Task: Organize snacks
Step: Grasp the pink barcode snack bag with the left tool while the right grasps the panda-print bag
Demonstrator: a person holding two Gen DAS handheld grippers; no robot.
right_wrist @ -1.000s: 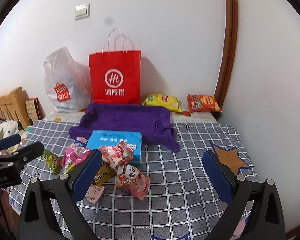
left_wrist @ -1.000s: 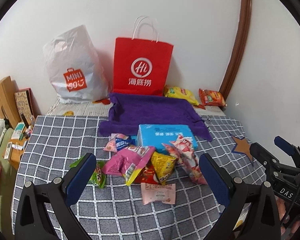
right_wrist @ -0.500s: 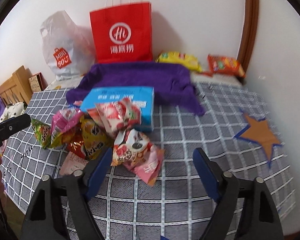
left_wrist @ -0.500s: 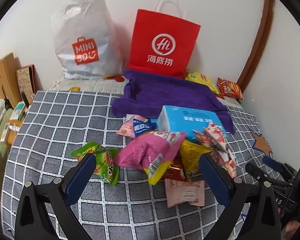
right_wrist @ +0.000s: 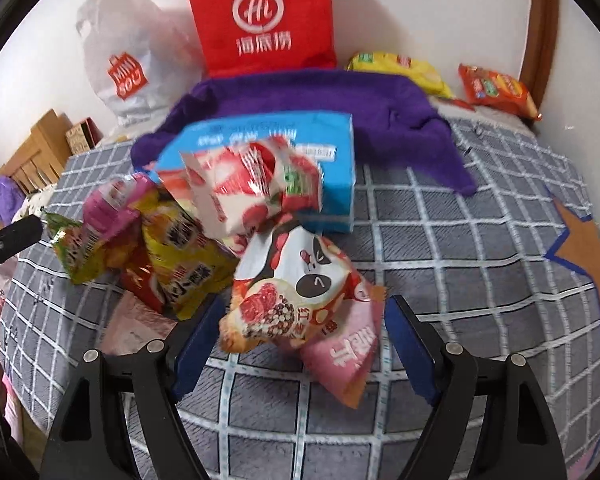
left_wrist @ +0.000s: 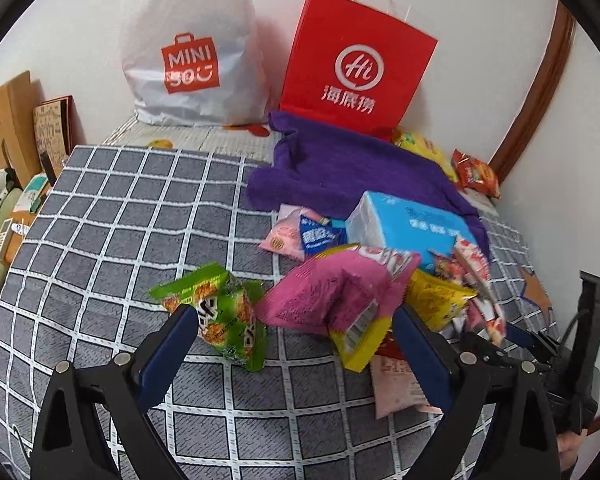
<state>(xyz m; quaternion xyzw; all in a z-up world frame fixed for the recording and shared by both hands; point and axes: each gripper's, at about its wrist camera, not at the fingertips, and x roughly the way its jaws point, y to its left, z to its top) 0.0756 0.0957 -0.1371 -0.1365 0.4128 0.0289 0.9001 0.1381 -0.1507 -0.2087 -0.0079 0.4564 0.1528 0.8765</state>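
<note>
Both my grippers, left and right, have closed in on the snack pile, jaws spread wide, grasping nothing.

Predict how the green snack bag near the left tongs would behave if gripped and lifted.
The green snack bag looks puffed with air, so probably light. Its crinkled film would likely dent and flop. The glossy surface may slip between the open left tongs.

Soft, even indoor light fills both fisheye views, with faint shadows behind the red bag on the wall, black vignetted corners, grid lines bowing on the cloth, and motion blur smearing the right view's snacks
</note>
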